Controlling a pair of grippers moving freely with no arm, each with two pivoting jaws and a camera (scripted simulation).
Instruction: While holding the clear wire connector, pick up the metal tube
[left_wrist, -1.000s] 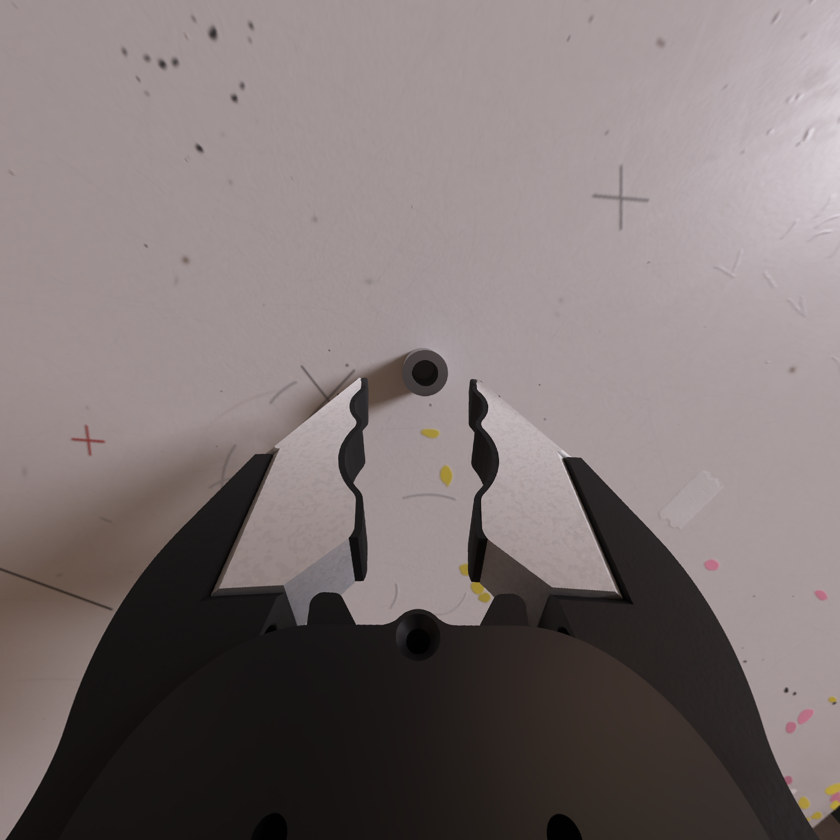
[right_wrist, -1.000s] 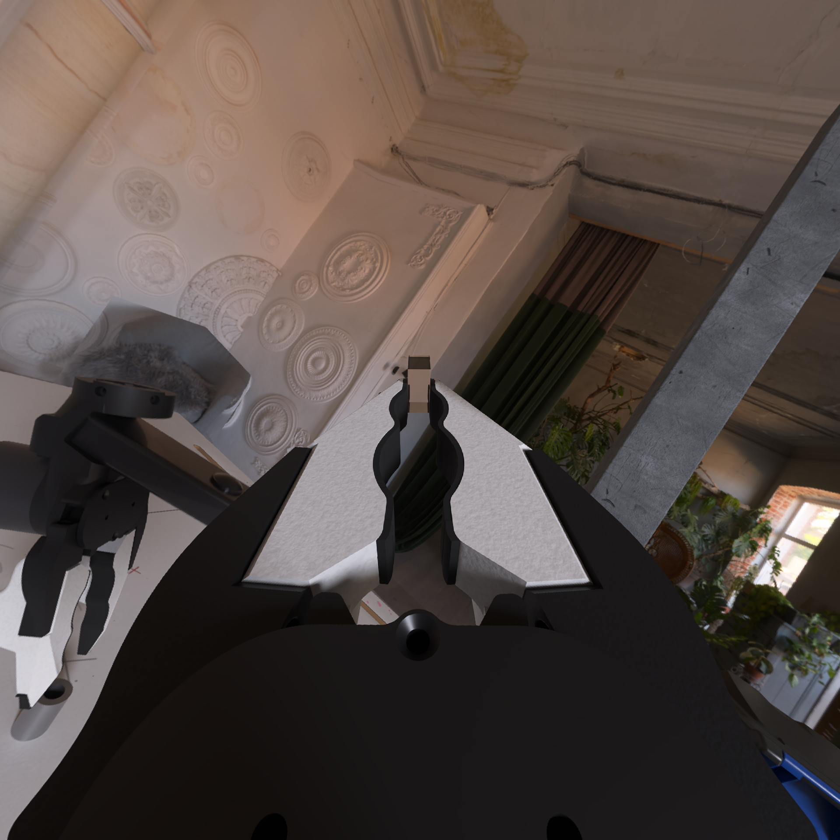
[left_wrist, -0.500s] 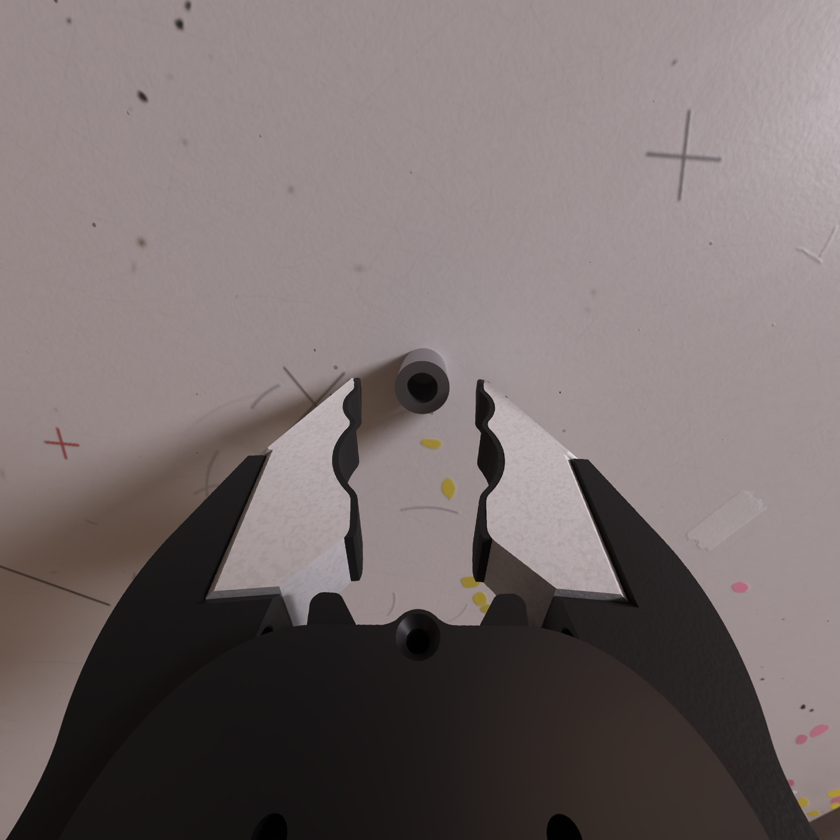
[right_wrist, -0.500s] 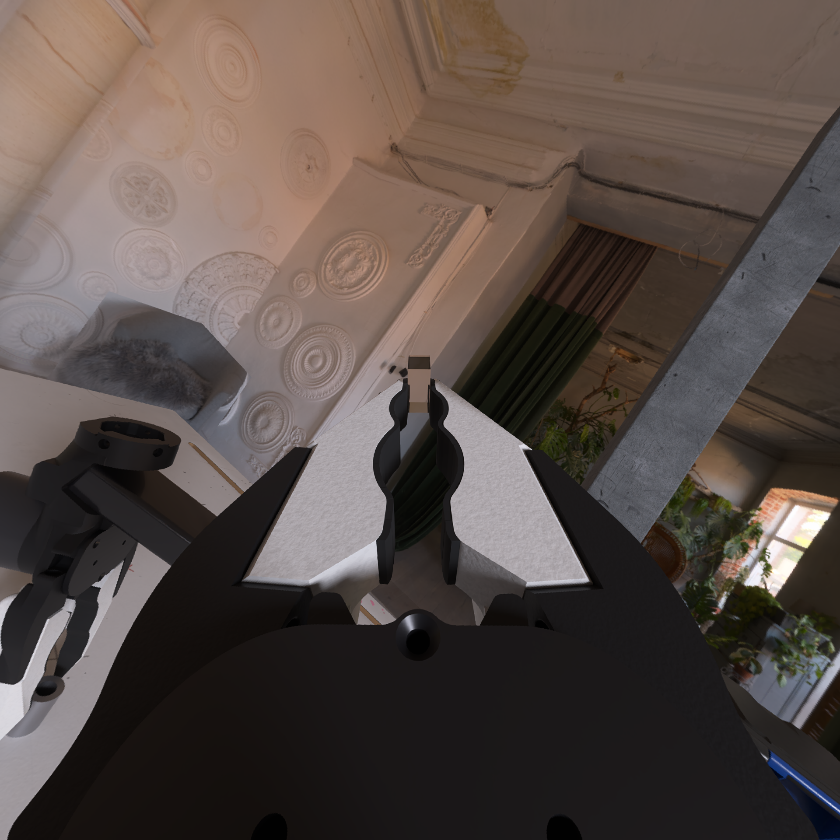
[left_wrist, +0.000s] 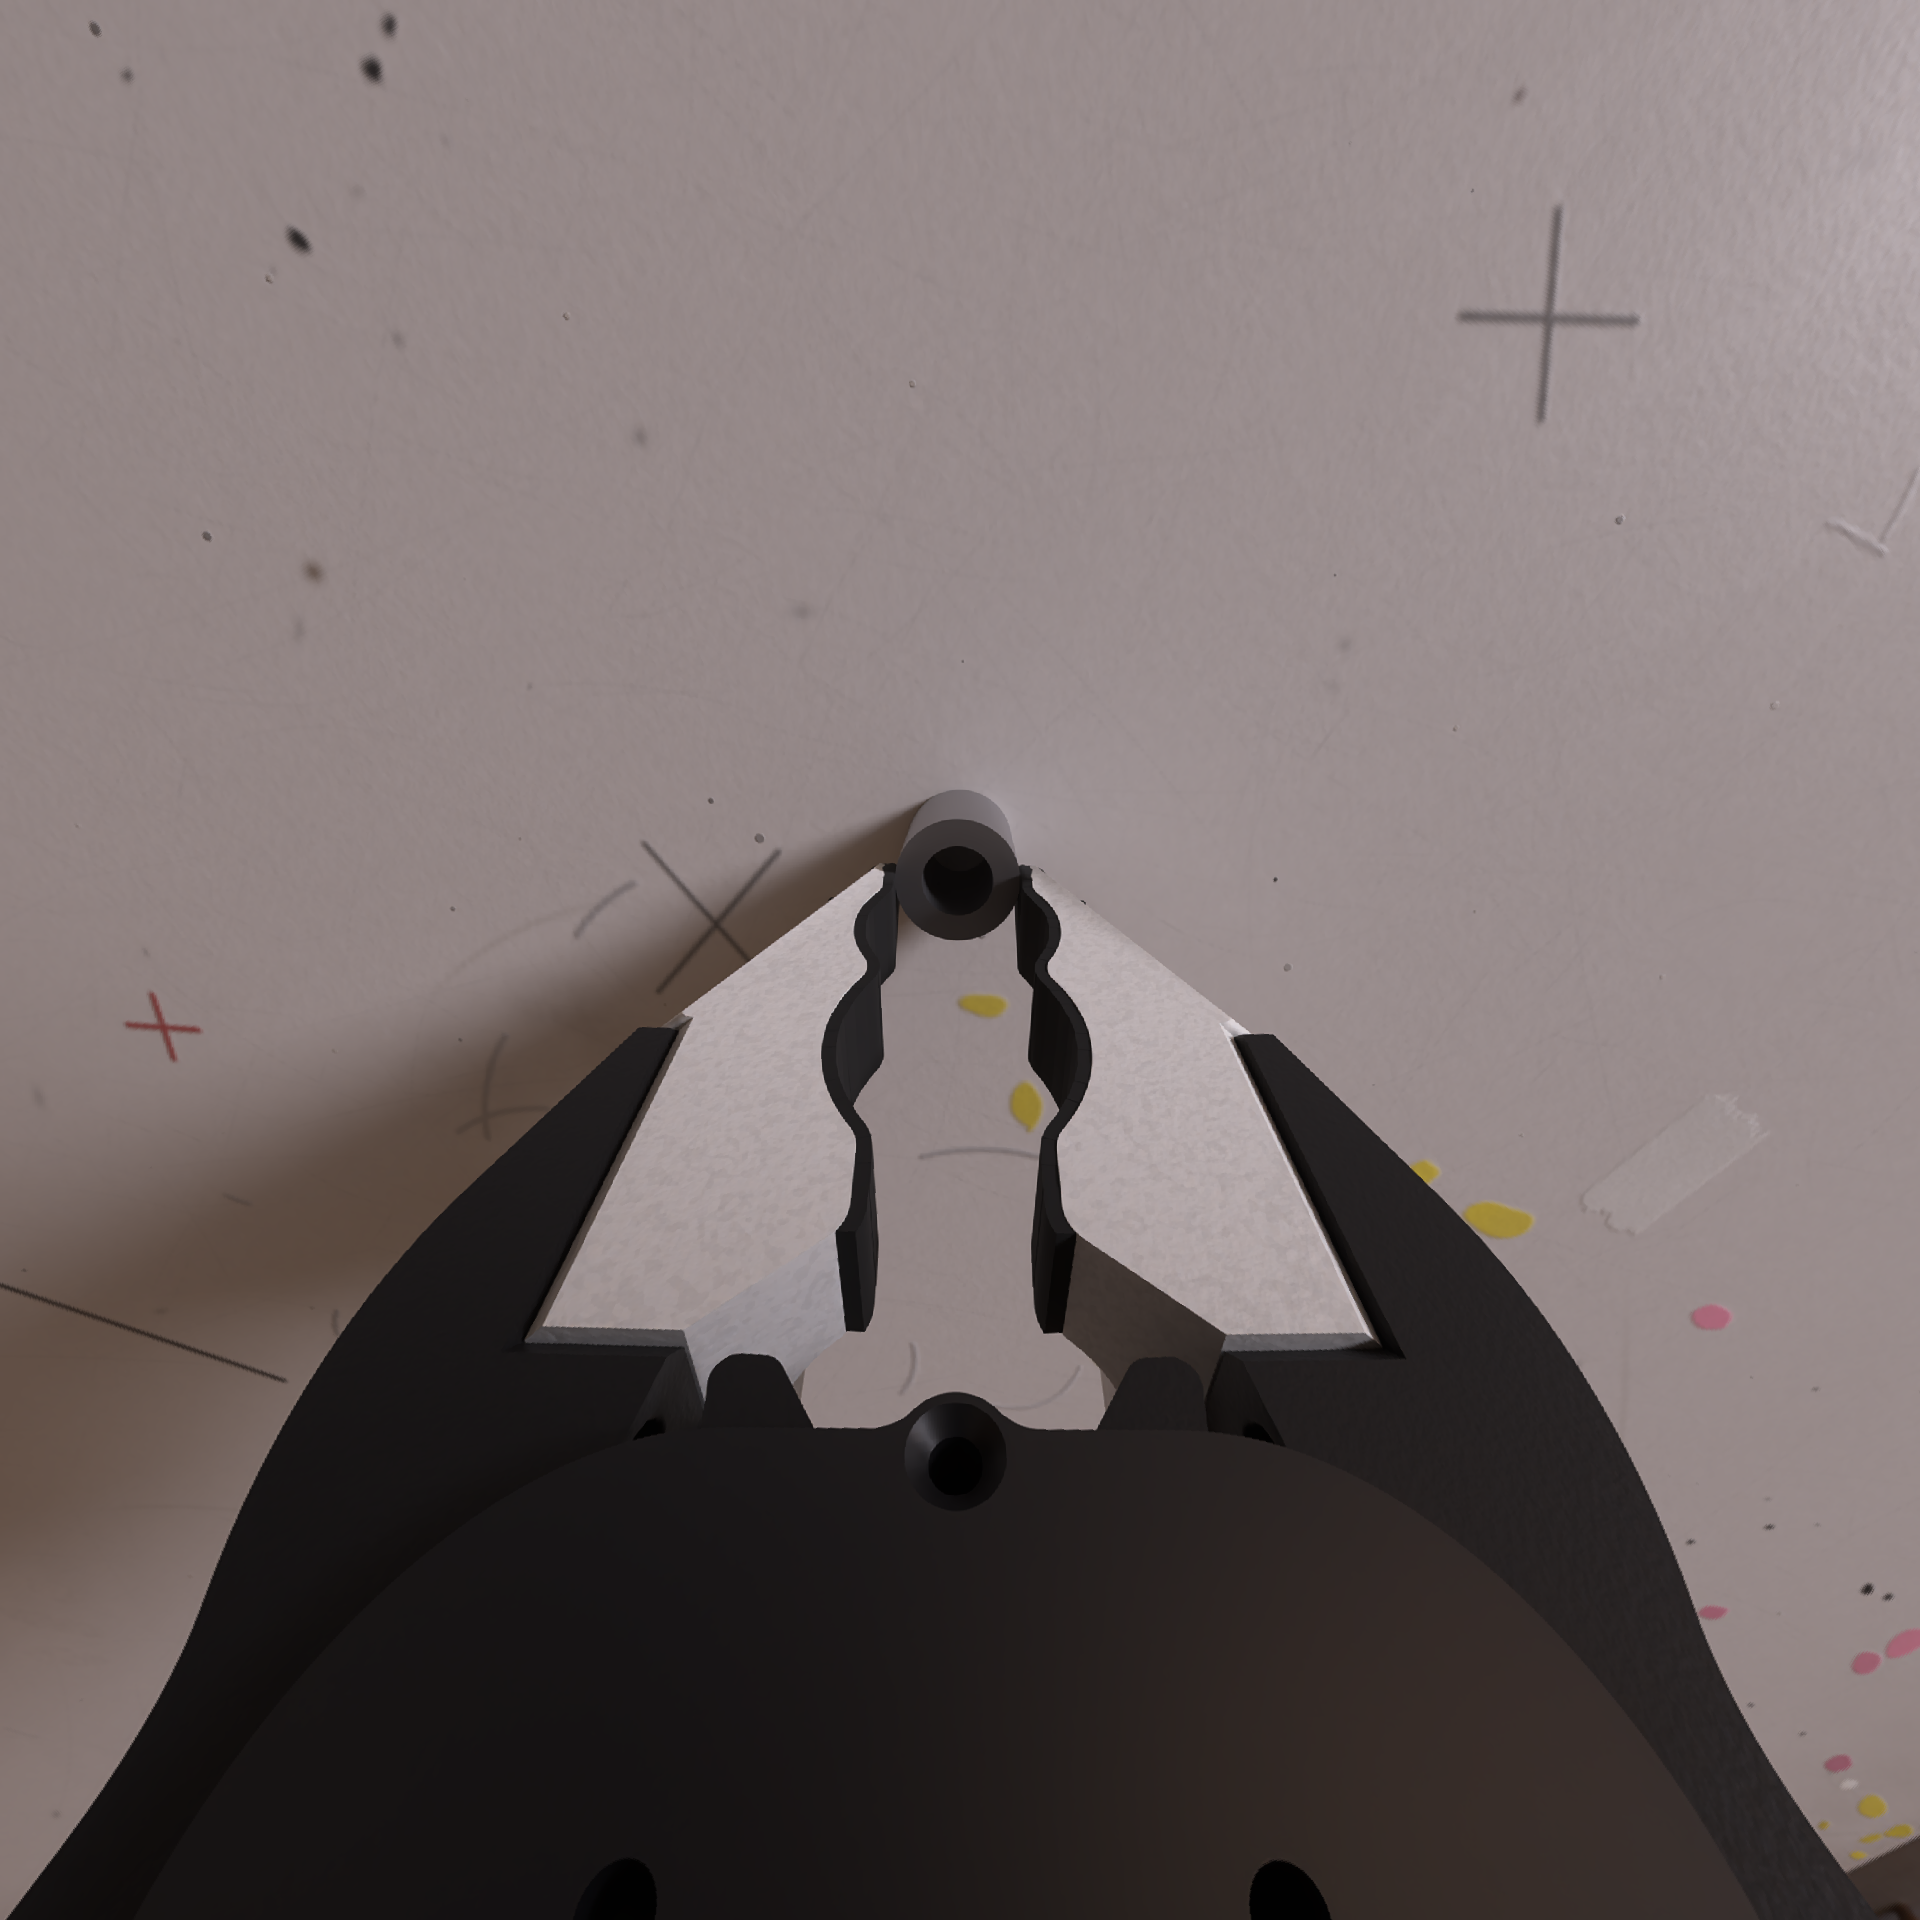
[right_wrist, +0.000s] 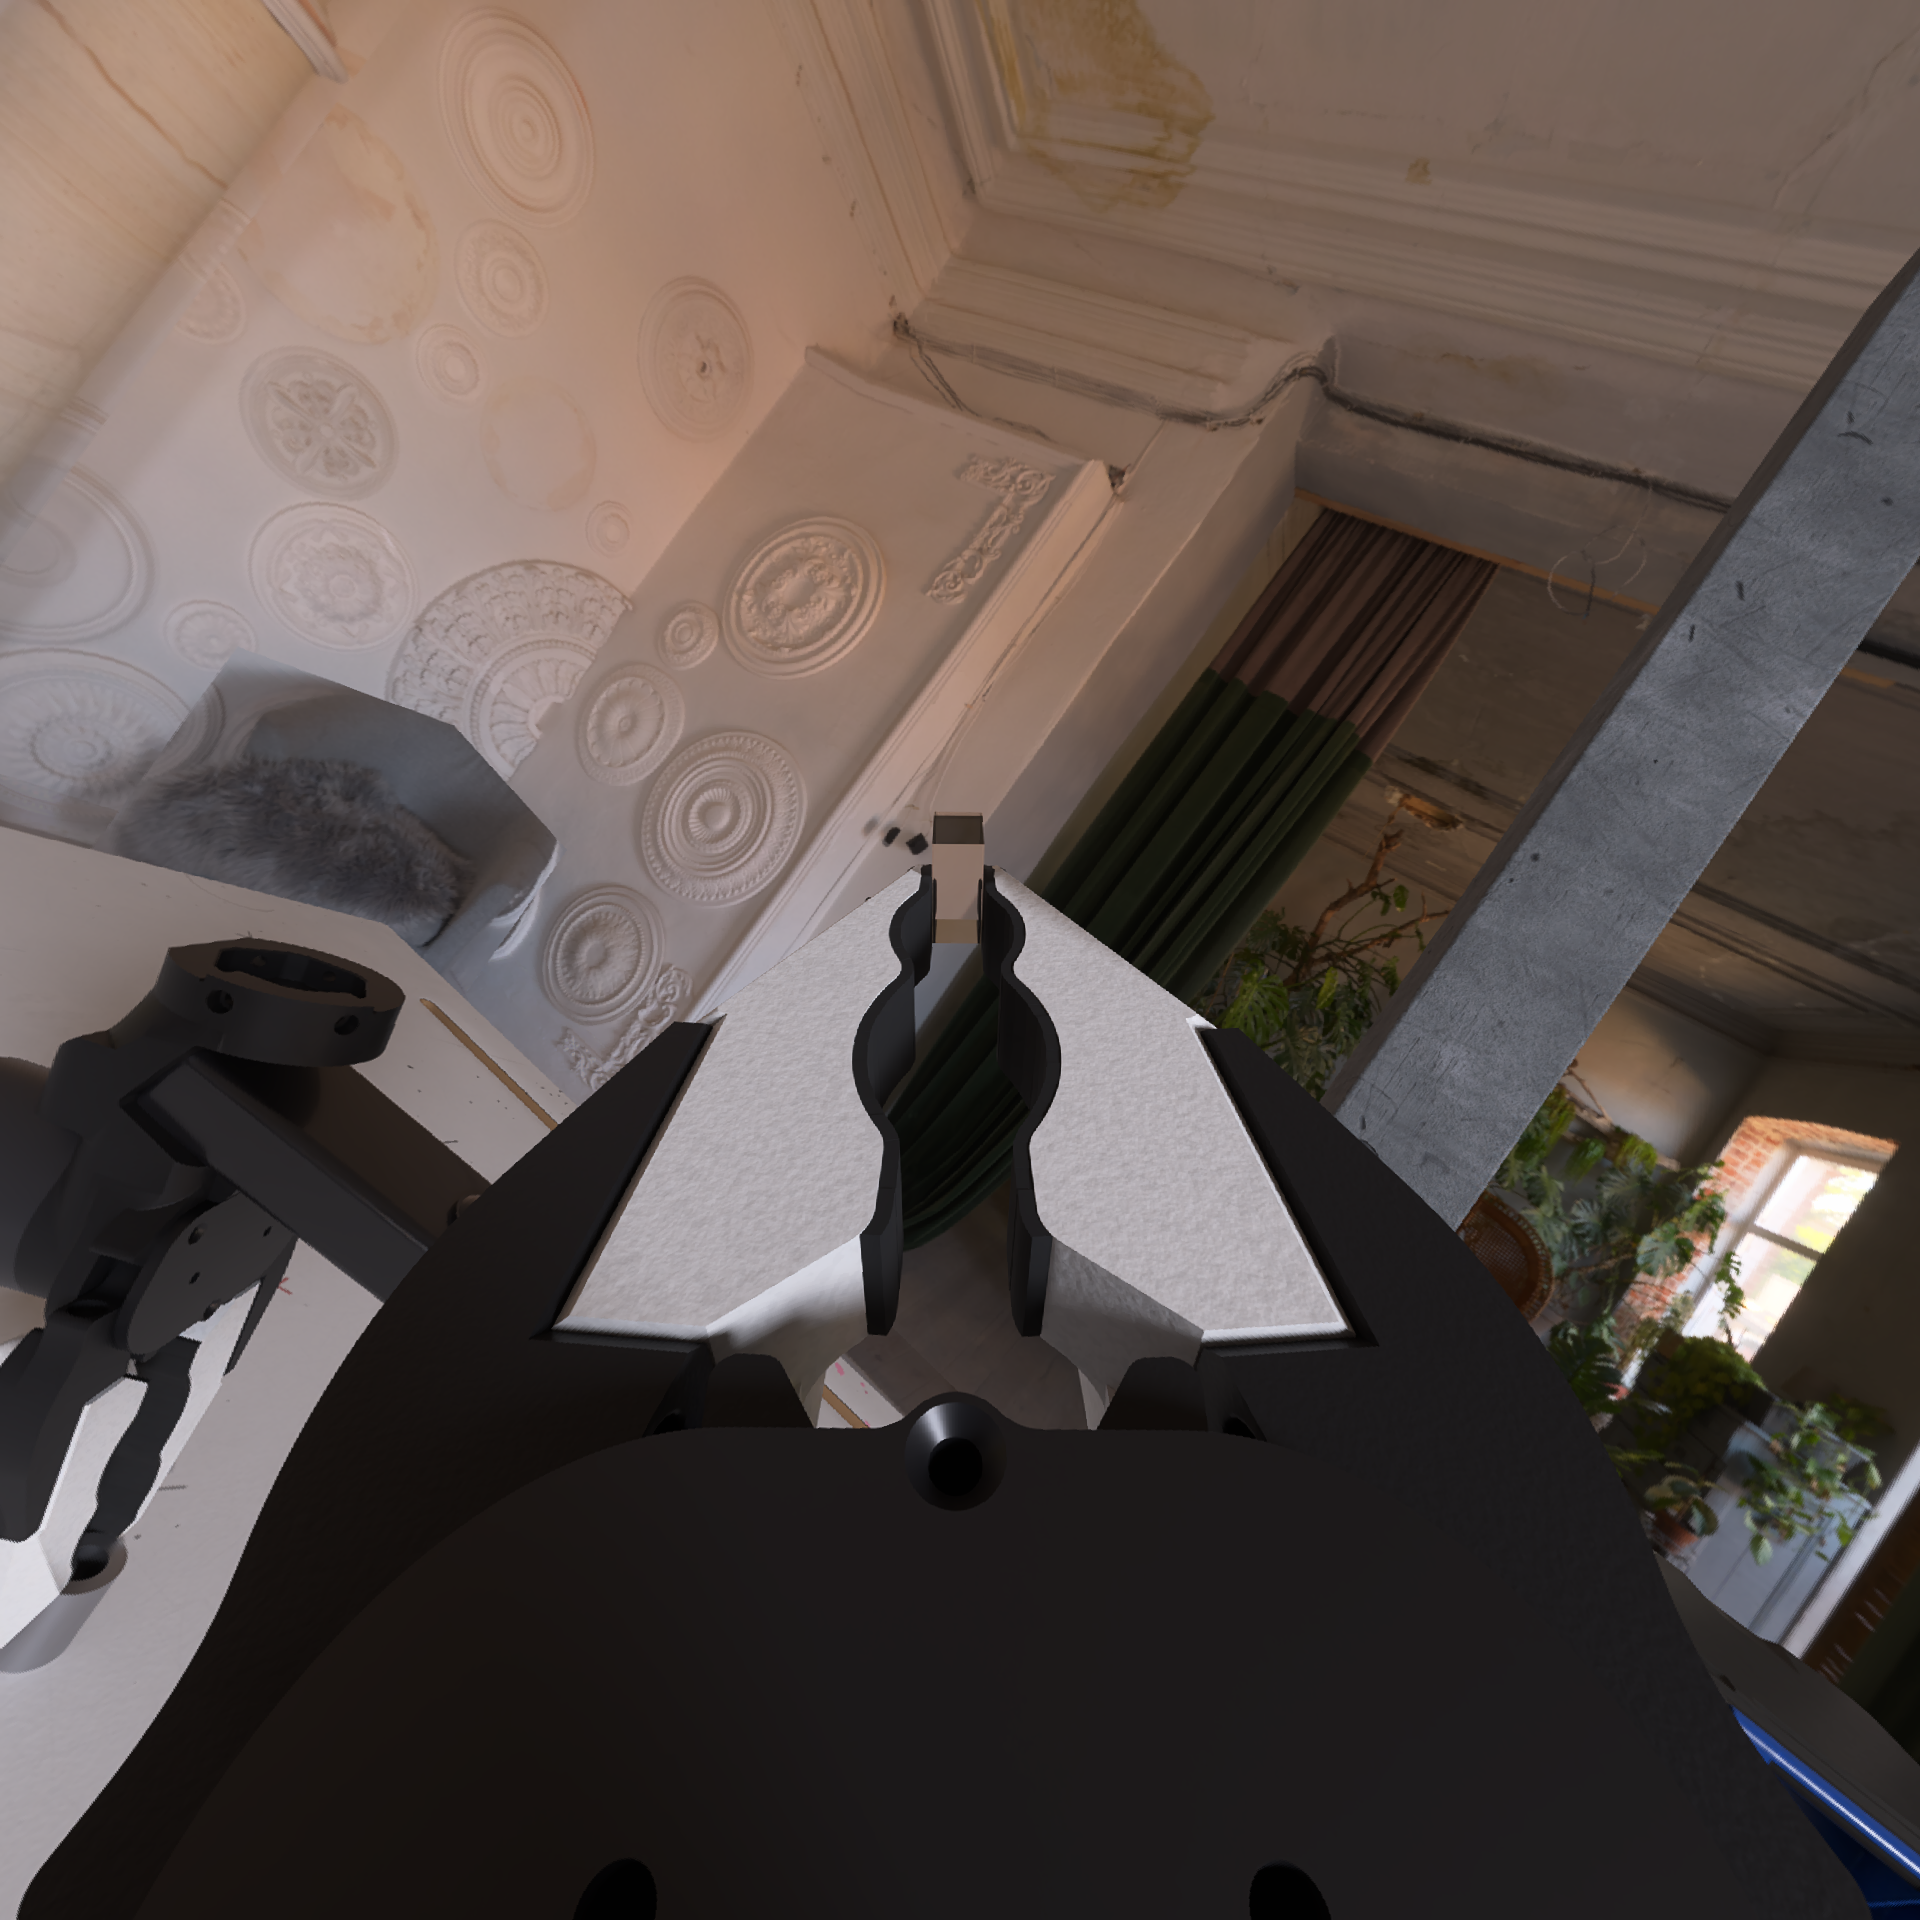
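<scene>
On the pale, speckled surface (left_wrist: 1039, 468) I see my left gripper (left_wrist: 956, 883) with its jaws narrowed onto the metal tube (left_wrist: 956, 881) at their tips, while my raised right gripper (right_wrist: 956, 883) pinches the clear wire connector (right_wrist: 957, 881).

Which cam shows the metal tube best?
Left wrist view: the metal tube sits centred, bore facing the camera, pinched between the left gripper tips. Right wrist view shows only its end at the far-left edge.
</scene>
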